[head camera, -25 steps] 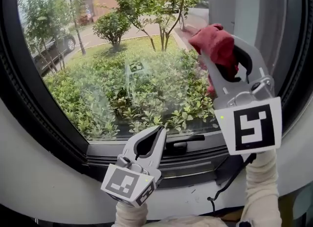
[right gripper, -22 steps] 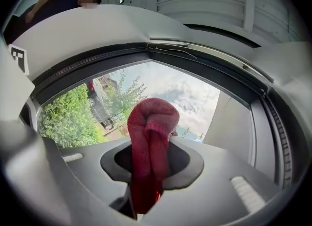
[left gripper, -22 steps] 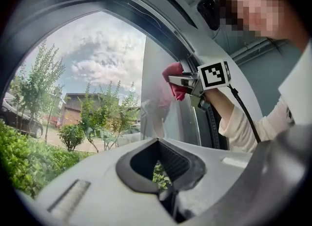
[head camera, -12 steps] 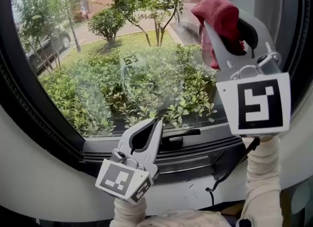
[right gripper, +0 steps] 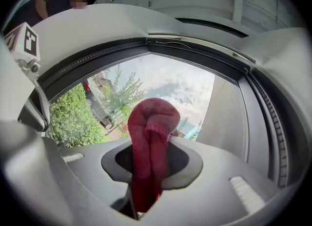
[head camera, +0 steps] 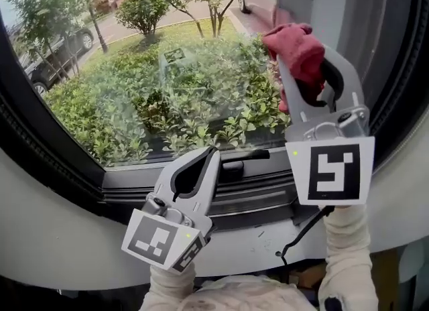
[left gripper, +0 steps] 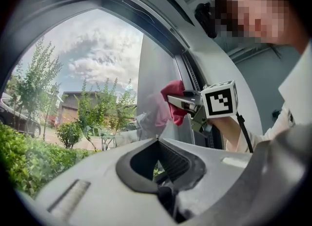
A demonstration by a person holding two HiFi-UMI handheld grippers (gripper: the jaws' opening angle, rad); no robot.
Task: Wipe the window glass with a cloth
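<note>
A red cloth (head camera: 297,52) is bunched at the tip of my right gripper (head camera: 289,61), which is shut on it and holds it against the right side of the window glass (head camera: 154,82). In the right gripper view the cloth (right gripper: 150,137) runs up between the closed jaws toward the pane. My left gripper (head camera: 213,152) hangs low by the window's bottom frame, shut and holding nothing. The left gripper view shows its jaws (left gripper: 157,142) together, with the right gripper and the cloth (left gripper: 173,101) up at the glass beyond.
The curved black window frame (head camera: 60,169) rings the pane, with a black handle (head camera: 241,159) on the lower sill. Outside are shrubs, trees and a parked car (head camera: 40,68). A cable (head camera: 301,232) hangs under the right gripper. A person shows in the left gripper view.
The right gripper rose with the cloth along the right side of the glass, then came back down a little. The left gripper stayed low and drifted slightly left.
</note>
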